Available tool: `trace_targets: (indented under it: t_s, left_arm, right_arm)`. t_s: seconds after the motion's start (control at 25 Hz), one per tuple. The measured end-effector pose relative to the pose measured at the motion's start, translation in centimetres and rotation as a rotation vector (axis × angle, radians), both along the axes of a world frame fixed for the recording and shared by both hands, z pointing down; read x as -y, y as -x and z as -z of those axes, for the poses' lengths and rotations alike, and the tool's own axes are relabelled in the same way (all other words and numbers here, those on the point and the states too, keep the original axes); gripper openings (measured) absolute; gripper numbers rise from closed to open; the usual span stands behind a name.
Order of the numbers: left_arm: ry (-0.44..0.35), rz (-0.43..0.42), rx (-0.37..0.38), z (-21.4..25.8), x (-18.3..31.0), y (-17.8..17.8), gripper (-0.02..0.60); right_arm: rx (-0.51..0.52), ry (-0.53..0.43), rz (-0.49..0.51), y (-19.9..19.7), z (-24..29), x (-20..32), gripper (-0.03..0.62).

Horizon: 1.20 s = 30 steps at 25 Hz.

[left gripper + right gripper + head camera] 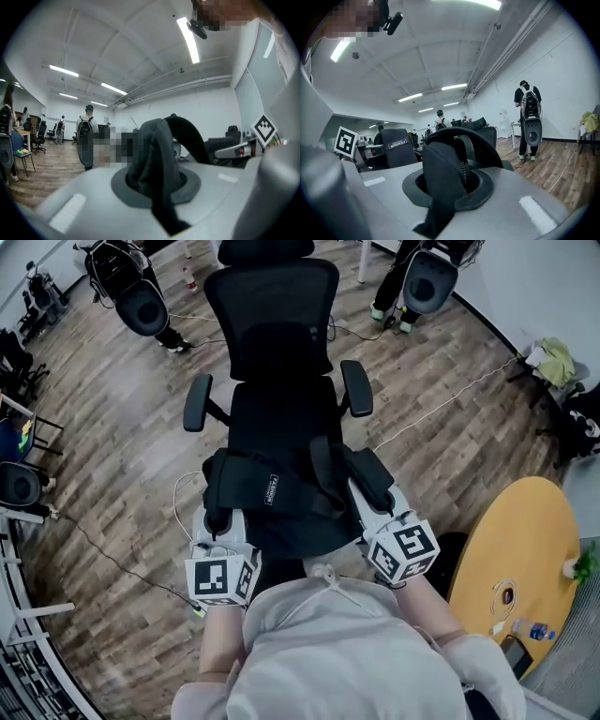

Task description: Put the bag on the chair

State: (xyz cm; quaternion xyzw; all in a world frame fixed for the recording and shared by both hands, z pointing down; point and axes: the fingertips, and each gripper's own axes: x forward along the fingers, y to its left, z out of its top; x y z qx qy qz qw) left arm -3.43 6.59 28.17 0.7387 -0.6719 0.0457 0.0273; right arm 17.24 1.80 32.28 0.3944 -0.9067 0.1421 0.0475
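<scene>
The left tongs [217, 519] and right tongs [364, 491] each pinched a fold of the bag [272, 488] tightly. It hung over the chair [281, 413] seat, perhaps touching it already. It needed lowering evenly and centred before any release.

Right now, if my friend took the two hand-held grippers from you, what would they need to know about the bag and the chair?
Left hand-held gripper: shut on a black strap of the bag.
Right hand-held gripper: shut on the bag's other side.
Bag: held between both, over the front of the chair seat; I cannot tell if it rests there.
Done: bag gripped and at the chair.
Left: lower it fully onto the seat, open both jaws, pull away.
</scene>
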Motion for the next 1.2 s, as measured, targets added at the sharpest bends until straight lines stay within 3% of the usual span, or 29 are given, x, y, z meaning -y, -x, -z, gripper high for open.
trace_targets:
  t_s: [0.24,0.72,1.2]
  left_arm:
    - [0.023,-0.072,-0.003,-1.3,10.8,3.0,0.028]
    - [0.074,-0.188,0.005,-3.5,33.1,12.0,0.028]
    - [0.252,-0.168,0.011,-15.3,44.0,16.3,0.028]
  right_arm:
    - [-0.007,0.025,-0.065,2.8,-1.4,9.2,0.044]
    - [-0.038,0.078,-0.151,12.1,-3.7,29.1,0.044]
    - [-0.126,0.216,-0.118,16.6,-14.4,40.6,0.044]
